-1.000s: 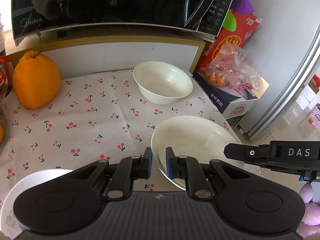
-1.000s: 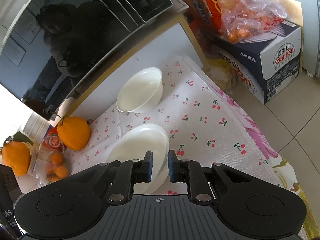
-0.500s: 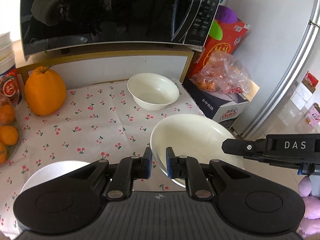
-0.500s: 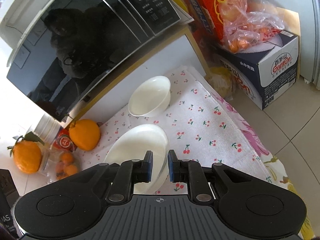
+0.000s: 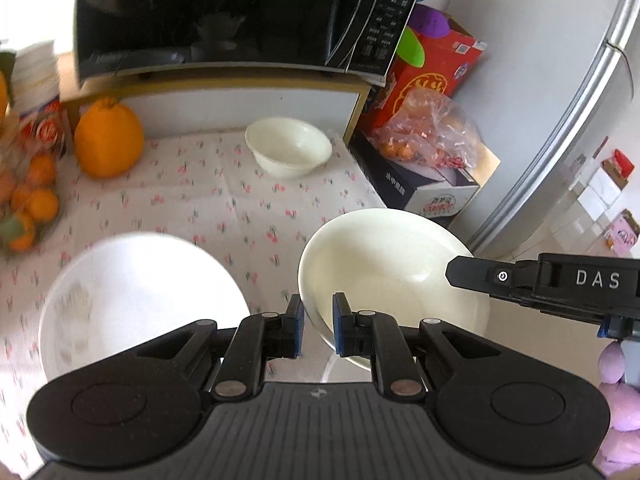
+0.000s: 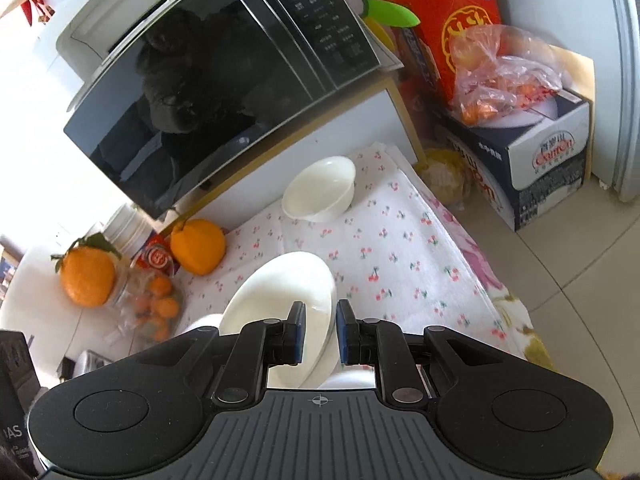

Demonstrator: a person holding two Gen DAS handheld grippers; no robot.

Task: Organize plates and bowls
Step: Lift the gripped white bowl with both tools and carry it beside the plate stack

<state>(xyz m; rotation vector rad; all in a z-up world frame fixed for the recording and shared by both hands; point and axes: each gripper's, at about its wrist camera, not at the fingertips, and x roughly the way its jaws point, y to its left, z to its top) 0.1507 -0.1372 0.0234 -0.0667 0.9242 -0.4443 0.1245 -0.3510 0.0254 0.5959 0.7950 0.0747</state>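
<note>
Right wrist view shows the right hand-held gripper (image 6: 319, 330) clamped on the near rim of the cream plate (image 6: 280, 304), with the bowl (image 6: 320, 188) far ahead on the tabletop (image 6: 400, 248).

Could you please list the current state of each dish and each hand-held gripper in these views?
Cream shallow plate: lifted off the cloth, both grippers on its rim.
White flat plate: lying on the cherry-print cloth, blurred.
Small cream bowl: upright, empty, near the black microwave.
Left hand-held gripper: shut on the rim.
Right hand-held gripper: shut on the rim.
</note>
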